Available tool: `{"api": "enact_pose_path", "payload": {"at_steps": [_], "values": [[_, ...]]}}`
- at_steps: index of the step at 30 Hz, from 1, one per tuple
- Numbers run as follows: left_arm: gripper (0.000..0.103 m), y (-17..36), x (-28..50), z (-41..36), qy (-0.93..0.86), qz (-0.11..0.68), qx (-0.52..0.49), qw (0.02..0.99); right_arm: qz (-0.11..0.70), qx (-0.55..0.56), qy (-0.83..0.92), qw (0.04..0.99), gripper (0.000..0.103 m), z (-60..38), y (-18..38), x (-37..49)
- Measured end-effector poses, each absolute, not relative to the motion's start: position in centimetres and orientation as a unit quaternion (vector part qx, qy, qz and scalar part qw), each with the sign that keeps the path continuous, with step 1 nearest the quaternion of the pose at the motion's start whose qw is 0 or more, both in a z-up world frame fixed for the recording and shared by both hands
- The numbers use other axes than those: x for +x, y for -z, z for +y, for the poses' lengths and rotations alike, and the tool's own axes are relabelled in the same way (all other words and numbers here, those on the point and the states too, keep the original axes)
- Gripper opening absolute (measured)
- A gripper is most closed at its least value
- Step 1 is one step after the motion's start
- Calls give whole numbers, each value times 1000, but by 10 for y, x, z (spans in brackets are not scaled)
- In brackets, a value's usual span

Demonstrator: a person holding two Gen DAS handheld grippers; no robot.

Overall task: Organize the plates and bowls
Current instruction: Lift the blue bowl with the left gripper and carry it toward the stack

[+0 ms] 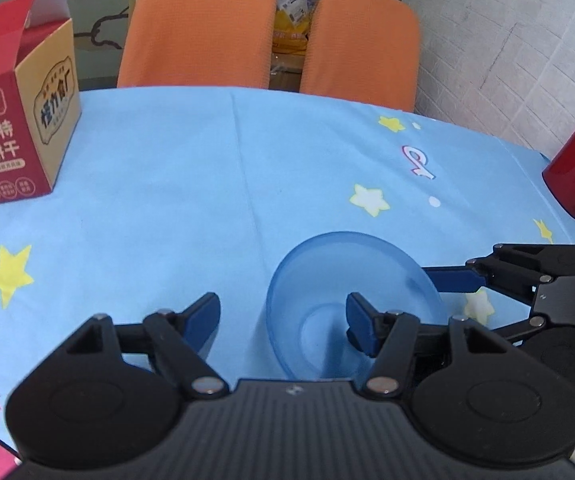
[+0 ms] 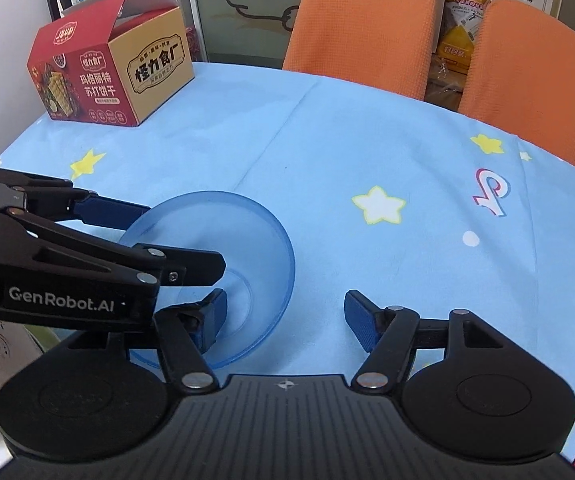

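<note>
Your blue translucent bowl (image 1: 351, 300) sits upright on the star-printed blue tablecloth (image 1: 167, 200), at about 5 o'clock of centre in the left wrist view and at about 8 o'clock in the right wrist view; no plate shows in either view. Both tools straddle its rim, which is probably why the bowl stands so close in front of them: a thin wall is best taken with one finger inside and one outside. The left gripper (image 1: 283, 324) is spread wide, its right pad (image 1: 361, 328) inside the bowl and its left pad over the cloth at 7 o'clock, outside the rim. The right gripper (image 2: 283, 316) is likewise spread, its left pad (image 2: 211, 316) within the bowl and its right pad over bare cloth at 5 o'clock. Neither pinches the wall; whether any pad touches it cannot be told. The two tools converge on the bowl from its opposite sides, each tilted forward and down, and their fingers cross over the bowl. An open red biscuit box (image 2: 107, 68) stands well apart at 10 o'clock in the right wrist view, and two orange chair backs (image 2: 367, 28) stand beyond the table at 12 o'clock. Judging from this, only one tool needs to take the rim; withdraw the other so that the fingers do not foul.
</note>
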State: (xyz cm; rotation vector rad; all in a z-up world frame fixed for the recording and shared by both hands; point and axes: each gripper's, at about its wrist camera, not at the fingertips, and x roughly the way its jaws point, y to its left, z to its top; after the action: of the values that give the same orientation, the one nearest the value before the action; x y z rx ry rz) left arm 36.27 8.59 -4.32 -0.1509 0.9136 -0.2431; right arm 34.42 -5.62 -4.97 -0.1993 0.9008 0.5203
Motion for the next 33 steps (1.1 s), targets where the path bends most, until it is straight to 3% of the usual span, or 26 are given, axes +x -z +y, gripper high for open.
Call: {"api": "enact_pose_path", "payload": {"at_steps": [11, 17, 20, 24, 25, 27, 28, 33], "values": [[65, 47, 370, 87, 115, 447, -64, 885, 456, -112, -233, 852, 103, -54, 56, 353], [64, 41, 363, 93, 123, 443, -74, 885, 430, -93, -240, 866, 102, -59, 49, 342], [63, 42, 363, 91, 126, 443, -72, 885, 425, -98, -240, 867, 96, -57, 49, 340], [45, 46, 368, 90, 123, 450, -72, 881, 428, -94, -244, 865, 66, -50, 47, 338], [44, 45, 367, 89, 123, 452, -71, 881, 428, -95, -247, 864, 62, -47, 47, 337], [30, 44, 367, 86, 132, 461, -82, 874, 429, -97, -252, 862, 53, -42, 46, 334], [28, 42, 366, 87, 138, 465, -99, 869, 430, -98, -253, 861, 49, -40, 45, 333], [29, 22, 359, 72, 124, 449, -78, 882, 420, -110, -253, 864, 54, -40, 28, 319]]}}
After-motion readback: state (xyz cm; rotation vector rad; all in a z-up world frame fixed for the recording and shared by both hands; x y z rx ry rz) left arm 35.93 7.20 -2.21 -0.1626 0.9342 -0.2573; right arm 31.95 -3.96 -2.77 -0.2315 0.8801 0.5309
